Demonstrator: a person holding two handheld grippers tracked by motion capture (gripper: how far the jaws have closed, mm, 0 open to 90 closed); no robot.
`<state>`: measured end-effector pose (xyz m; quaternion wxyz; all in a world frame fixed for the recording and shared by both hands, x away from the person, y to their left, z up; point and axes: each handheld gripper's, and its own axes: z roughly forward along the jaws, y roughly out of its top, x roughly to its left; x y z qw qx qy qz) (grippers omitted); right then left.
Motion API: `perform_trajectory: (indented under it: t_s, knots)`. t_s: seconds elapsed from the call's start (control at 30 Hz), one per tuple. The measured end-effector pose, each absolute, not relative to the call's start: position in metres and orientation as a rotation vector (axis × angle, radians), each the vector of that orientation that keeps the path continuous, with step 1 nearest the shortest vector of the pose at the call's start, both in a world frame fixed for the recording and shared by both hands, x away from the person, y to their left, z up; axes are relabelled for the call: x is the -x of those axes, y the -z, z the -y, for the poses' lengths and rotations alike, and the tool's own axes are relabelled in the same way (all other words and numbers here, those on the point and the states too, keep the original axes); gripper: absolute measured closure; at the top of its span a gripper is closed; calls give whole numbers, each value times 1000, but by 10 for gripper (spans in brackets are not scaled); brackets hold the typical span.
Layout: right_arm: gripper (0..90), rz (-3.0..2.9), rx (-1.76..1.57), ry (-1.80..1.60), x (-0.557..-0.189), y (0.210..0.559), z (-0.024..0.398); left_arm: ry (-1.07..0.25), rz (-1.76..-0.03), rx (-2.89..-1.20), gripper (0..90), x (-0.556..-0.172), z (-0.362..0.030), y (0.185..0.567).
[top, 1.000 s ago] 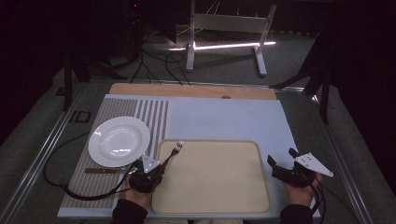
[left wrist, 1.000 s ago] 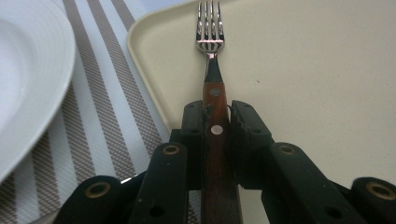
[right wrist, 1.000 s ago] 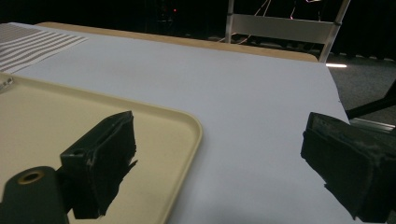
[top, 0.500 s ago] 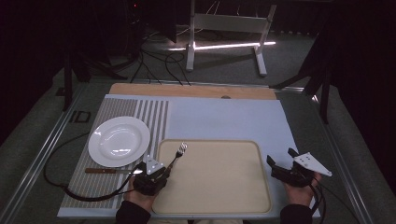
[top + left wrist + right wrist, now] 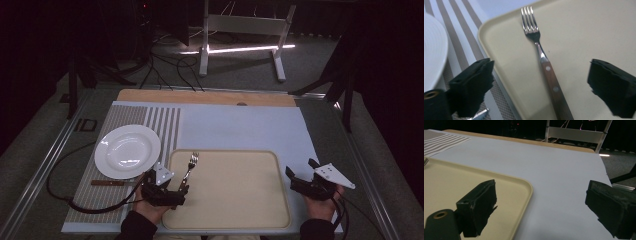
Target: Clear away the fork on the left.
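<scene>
High view: looking down on a pale surface (image 5: 240, 127) carrying everything, largest first. Lying ahead of both pairs of fingers, a beige tray (image 5: 235, 192), probably set central so either hand can reach in. Resting beyond and outside the left fingers, off the tray on the striped mat (image 5: 120, 120), a white plate (image 5: 127, 151). Lying lengthwise along the tray's near-left edge, a fork (image 5: 188, 169), tines pointing away, wooden handle running back between the left fingers.

Left gripper view: spreading wide, left gripper (image 5: 541, 82) gripping nothing; fork handle lying midway in the gap, touching neither finger, one finger hanging over the mat outside the tray rim, the other over the tray floor. Seemingly straddling the handle so as to close across its narrow width. Peeking in just below the outer finger, a serrated knife (image 5: 480, 114) tip, parked on the mat.

Right gripper view: gaping wide as well, right gripper (image 5: 544, 207) carrying nothing, hovering over the tray's near-right corner and bare surface, well apart from the fork, apparently waiting.
</scene>
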<state>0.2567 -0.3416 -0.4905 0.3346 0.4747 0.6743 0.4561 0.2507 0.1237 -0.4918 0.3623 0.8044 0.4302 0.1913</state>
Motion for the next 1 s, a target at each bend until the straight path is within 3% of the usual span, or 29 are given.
perform_trajectory:
  t_s: [0.5, 1.0]
  knots:
    - [98, -1767, -1239, -1192, -257, 491, 342, -612, -979, -1939, 1, -264, -175, 460]
    - [97, -1774, -1232, -1213, -259, 493, 344, -609, -967, -1820, 0, -255, -227, 472]
